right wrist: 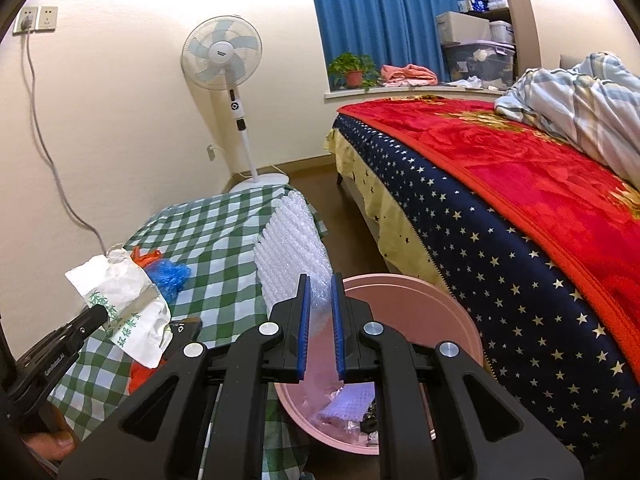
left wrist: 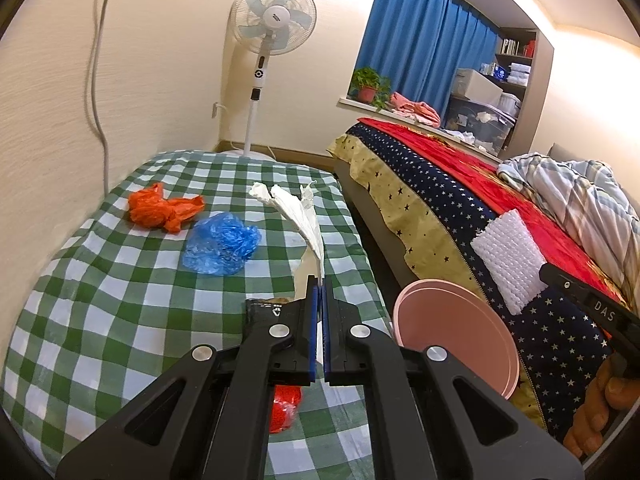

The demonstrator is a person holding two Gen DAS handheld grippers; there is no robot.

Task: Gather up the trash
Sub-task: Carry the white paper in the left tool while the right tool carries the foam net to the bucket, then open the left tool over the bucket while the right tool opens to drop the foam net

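The left claw (left wrist: pixel 319 280) is pressed together on a crumpled white paper bag with green print (left wrist: pixel 298 210), holding it up above a worktop covered in green-and-white checked cloth (left wrist: pixel 120 280). The right claw (right wrist: pixel 320 280) pinches a sheet of clear bubble wrap (right wrist: pixel 292 240) between its blue pads (right wrist: pixel 305 320), directly over a round pink plastic bin (right wrist: pixel 420 312) that stands on the floor between the worktop and a bed with a red blanket and star-patterned navy cover (right wrist: pixel 520 208). Scraps of plastic lie in the bottom of the bin. On the checked cloth, a crumpled orange plastic bag (left wrist: pixel 162 208) and a crumpled blue plastic bag (left wrist: pixel 220 244) lie just beside each other. A white pedestal fan (left wrist: pixel 272 20) stands against the far wall.
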